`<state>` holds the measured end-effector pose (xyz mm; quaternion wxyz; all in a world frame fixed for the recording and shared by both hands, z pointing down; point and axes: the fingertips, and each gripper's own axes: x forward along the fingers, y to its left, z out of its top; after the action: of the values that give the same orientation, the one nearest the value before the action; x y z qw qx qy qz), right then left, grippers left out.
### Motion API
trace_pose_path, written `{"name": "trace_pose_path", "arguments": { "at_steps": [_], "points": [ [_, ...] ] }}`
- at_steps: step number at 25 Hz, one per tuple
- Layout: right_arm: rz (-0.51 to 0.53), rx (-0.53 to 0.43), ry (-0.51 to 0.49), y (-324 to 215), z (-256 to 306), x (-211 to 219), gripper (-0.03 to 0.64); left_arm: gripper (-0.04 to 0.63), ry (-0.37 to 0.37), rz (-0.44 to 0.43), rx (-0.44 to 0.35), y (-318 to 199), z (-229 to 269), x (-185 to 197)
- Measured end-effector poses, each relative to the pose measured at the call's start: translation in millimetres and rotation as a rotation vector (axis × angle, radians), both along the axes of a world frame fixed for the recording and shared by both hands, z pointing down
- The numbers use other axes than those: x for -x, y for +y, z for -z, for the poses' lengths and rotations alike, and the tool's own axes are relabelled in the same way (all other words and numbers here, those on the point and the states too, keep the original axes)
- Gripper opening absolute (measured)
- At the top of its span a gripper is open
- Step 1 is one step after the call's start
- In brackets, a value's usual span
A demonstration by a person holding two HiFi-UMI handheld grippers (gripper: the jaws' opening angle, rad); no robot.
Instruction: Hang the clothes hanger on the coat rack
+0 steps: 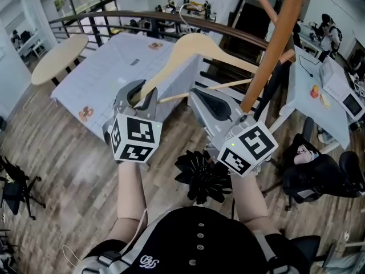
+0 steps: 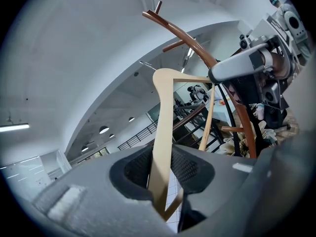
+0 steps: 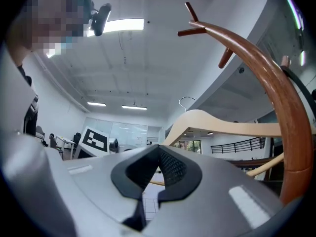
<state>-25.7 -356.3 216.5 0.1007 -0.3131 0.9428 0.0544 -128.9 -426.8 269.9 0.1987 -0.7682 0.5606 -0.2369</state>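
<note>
A pale wooden clothes hanger with a metal hook is held up in front of me. My left gripper is shut on one end of it. In the left gripper view the hanger's arm runs up between the two pads of that gripper. My right gripper sits just right of it, near the hanger's lower bar, its jaws together with nothing between them. The hanger shows beyond its tips. The brown wooden coat rack rises at the right, its pegs high above the hanger.
A cloth-covered table and a round beige table lie ahead on the left, with a railing behind them. A desk and a black office chair stand at the right. A black fan-shaped object sits on the floor below.
</note>
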Motion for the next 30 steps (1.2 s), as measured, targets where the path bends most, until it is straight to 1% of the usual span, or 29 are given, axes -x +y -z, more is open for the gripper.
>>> {"name": "trace_pose_path", "arguments": {
  "at_steps": [5,7,10,13,19,23,30],
  "points": [
    [0.041,0.032,-0.065,2,7,-6,0.000,0.106,0.000,-0.003,-0.002,-3,2,-6],
    [0.044,0.012,-0.083,6,17,-10,0.000,0.106,-0.006,-0.003,0.000,-5,3,-10],
    [0.005,-0.045,-0.059,6,30,-18,0.000,0.106,0.002,-0.010,-0.001,-7,5,-16],
    [-0.040,-0.071,-0.036,0,35,-30,0.000,0.106,0.006,-0.019,-0.004,-9,8,-23],
    [-0.111,-0.084,-0.003,-10,33,-50,0.000,0.107,0.003,-0.044,-0.007,-15,10,-39],
    [-0.131,-0.091,0.010,-13,32,-57,0.000,0.107,-0.004,-0.052,-0.014,-18,13,-47],
    [-0.159,-0.098,0.009,-18,35,-71,0.000,0.107,-0.021,-0.060,-0.055,-26,32,-59]
  ]
}}
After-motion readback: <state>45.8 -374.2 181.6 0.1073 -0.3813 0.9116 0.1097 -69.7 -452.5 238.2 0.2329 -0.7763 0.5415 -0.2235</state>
